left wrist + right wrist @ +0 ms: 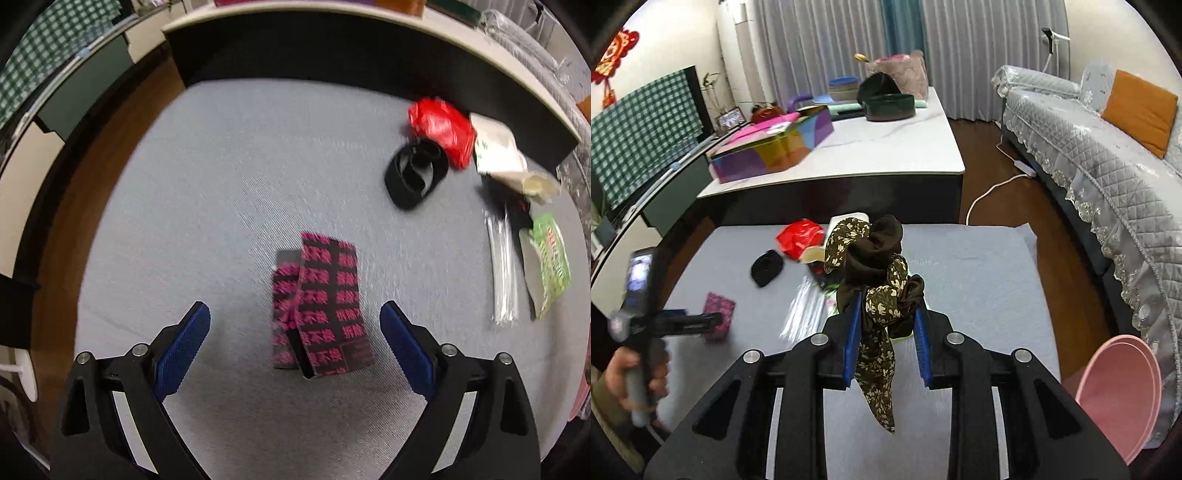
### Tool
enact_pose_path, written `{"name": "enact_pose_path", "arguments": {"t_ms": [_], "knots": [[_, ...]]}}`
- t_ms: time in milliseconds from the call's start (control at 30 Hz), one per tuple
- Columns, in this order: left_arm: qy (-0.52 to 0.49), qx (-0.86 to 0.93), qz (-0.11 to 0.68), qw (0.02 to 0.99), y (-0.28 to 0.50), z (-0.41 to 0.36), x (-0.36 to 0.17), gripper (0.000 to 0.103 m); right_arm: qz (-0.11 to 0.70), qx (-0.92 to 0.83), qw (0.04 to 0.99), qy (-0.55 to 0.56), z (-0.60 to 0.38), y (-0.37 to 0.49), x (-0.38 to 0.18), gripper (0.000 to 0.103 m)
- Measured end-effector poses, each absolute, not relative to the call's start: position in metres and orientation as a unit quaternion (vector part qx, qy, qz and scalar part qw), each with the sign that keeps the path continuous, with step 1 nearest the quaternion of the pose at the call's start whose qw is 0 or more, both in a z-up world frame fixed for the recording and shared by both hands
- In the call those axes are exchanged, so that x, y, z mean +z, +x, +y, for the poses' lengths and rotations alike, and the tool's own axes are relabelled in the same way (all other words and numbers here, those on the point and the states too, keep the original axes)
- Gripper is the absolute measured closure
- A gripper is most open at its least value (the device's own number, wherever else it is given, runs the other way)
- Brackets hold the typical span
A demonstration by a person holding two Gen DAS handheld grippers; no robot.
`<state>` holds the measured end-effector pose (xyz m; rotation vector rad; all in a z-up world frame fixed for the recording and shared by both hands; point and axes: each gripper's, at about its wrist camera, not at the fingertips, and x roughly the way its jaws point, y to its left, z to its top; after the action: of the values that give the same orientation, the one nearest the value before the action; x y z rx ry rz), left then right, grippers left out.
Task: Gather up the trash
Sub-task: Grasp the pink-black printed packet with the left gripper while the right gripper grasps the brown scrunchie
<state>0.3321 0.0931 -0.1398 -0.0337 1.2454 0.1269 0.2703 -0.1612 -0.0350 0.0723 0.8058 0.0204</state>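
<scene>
My right gripper is shut on a brown floral cloth, lifted above the grey mat; a tail of cloth hangs down between the fingers. My left gripper is open, pointing steeply down over a black-and-pink patterned box that lies on the mat between the blue pads without touching them. At the mat's far right lie a red plastic bag, a black strap-like item, a white packet, a clear plastic strip and a green snack packet.
A pink bin stands on the wooden floor right of the mat. A low white-topped table with boxes and bowls borders the mat's far edge. A grey quilted sofa runs along the right. A hand holds the left gripper's handle.
</scene>
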Motion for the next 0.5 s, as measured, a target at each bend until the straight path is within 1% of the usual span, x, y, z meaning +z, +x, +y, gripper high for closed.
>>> {"name": "enact_pose_path", "arguments": {"t_ms": [167, 233, 333, 367, 500], "knots": [[-0.012, 0.071, 0.602, 0.795, 0.332, 0.092, -0.154, 0.013, 0.405, -0.001, 0.914, 0.025, -0.170, 0.237, -0.043, 0.076], [-0.028, 0.072, 0.600, 0.796, 0.331, 0.096, -0.154, 0.017, 0.411, -0.005, 0.911, 0.030, -0.175, 0.229, -0.048, 0.076], [-0.051, 0.069, 0.594, 0.800, 0.329, 0.099, -0.150, 0.038, 0.417, -0.009, 0.908, 0.036, -0.181, 0.222, -0.054, 0.076], [-0.051, 0.067, 0.592, 0.801, 0.329, 0.098, -0.148, 0.048, 0.417, -0.009, 0.908, 0.035, -0.182, 0.221, -0.054, 0.076], [-0.035, 0.078, 0.586, 0.806, 0.323, 0.089, -0.142, 0.048, 0.415, -0.011, 0.909, 0.034, -0.185, 0.216, -0.052, 0.076]]}}
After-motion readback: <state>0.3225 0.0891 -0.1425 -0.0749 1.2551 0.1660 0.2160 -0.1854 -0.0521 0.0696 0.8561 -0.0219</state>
